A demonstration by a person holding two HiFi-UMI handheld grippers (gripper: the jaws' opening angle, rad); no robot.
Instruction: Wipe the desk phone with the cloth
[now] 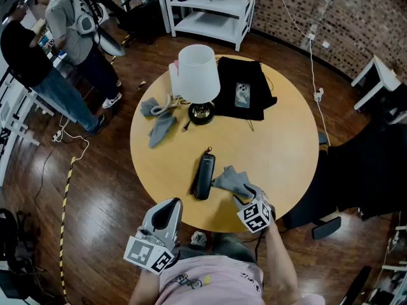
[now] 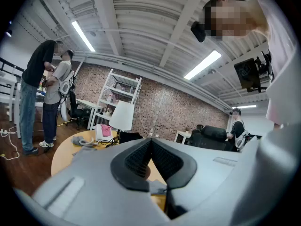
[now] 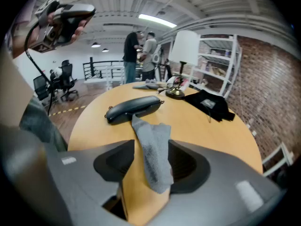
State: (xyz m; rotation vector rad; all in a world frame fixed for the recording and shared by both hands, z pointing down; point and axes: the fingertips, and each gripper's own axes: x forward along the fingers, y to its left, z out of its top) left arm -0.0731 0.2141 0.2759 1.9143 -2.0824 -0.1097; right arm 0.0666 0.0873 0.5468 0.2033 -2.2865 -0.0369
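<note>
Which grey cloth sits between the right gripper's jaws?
The cloth beside the black handset, lying between the open jaws of the right gripper. The other grey cloth lies far off, left of the lamp.

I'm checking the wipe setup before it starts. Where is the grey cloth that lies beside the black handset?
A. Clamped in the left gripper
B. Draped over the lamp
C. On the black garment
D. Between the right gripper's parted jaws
D: in the right gripper view the grey cloth lies on the table between the parted jaws of the right gripper, its far end reaching the handset.
</note>
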